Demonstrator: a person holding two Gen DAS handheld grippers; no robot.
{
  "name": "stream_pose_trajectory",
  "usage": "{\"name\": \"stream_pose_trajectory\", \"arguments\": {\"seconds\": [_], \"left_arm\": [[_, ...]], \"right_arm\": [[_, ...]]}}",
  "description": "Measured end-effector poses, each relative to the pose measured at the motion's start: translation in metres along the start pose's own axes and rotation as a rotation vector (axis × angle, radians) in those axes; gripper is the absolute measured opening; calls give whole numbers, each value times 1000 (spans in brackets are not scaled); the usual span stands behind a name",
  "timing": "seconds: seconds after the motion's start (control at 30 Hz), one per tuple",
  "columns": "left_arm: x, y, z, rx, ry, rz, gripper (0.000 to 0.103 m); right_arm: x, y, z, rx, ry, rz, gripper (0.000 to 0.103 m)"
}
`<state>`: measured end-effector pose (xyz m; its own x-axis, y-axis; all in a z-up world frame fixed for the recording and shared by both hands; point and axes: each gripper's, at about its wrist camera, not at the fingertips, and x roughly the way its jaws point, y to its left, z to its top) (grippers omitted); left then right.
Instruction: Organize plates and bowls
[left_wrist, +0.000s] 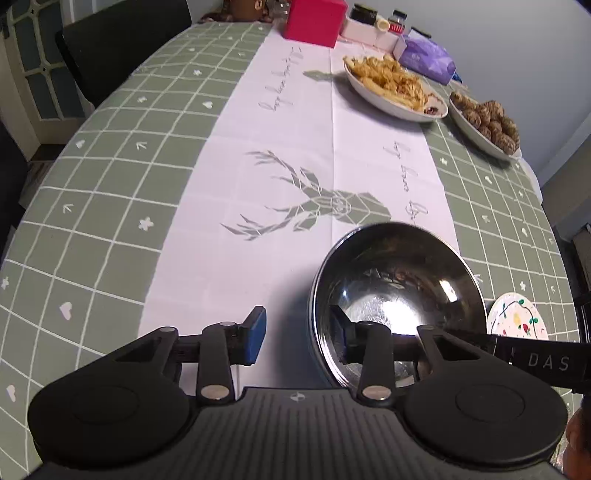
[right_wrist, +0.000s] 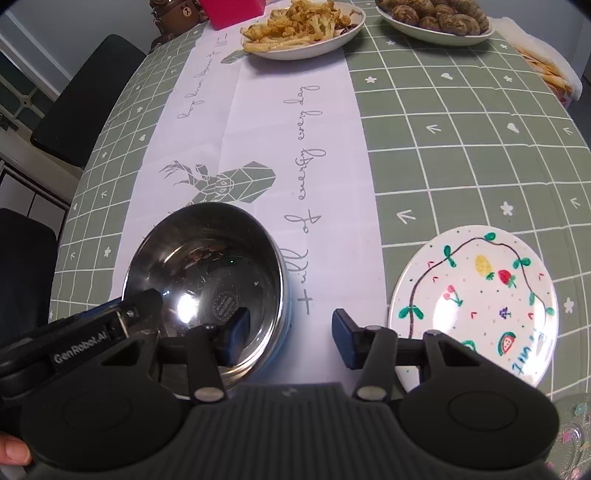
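An empty steel bowl (left_wrist: 399, 280) (right_wrist: 207, 266) stands on the white table runner near the front edge. My left gripper (left_wrist: 299, 334) straddles the bowl's left rim, one blue pad inside and one outside, with gaps on both sides, so it is open. My right gripper (right_wrist: 290, 336) straddles the opposite rim the same way, also open and not pressing. Each gripper shows at the edge of the other's view. A white plate painted with fruits (right_wrist: 476, 302) (left_wrist: 517, 317) lies flat just right of the bowl.
A plate of cauliflower and fries (left_wrist: 384, 103) (right_wrist: 295, 53) and a plate of brown balls (left_wrist: 476, 134) (right_wrist: 436, 37) sit at the far end. Behind them are a red box (left_wrist: 314, 18) and jars. A black chair (right_wrist: 81, 99) stands left. A patterned glass dish (right_wrist: 572, 443) is at the near right.
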<state>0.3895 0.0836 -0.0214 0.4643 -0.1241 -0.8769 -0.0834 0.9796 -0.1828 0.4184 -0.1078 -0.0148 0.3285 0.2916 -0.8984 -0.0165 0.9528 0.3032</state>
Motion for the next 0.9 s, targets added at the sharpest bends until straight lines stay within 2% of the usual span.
{"name": "stream_pose_trajectory", "arguments": {"seconds": [0.07, 0.2, 0.4, 0.5, 0.9], "left_arm": [[4, -1, -1, 1, 8, 5, 40], [9, -4, -3, 7, 24, -1, 30], [12, -9, -4, -12, 28, -18, 19], [11, -11, -4, -15, 28, -18, 15], [-7, -21, -3, 21, 22, 0, 12]], "right_arm": [[3, 0, 1, 5, 8, -15, 47], [10, -1, 1, 16, 26, -14, 39], [12, 3, -1, 1, 27, 4, 19], [11, 8, -2, -19, 18, -5, 13], [-1, 8, -4, -5, 8, -20, 10]]}}
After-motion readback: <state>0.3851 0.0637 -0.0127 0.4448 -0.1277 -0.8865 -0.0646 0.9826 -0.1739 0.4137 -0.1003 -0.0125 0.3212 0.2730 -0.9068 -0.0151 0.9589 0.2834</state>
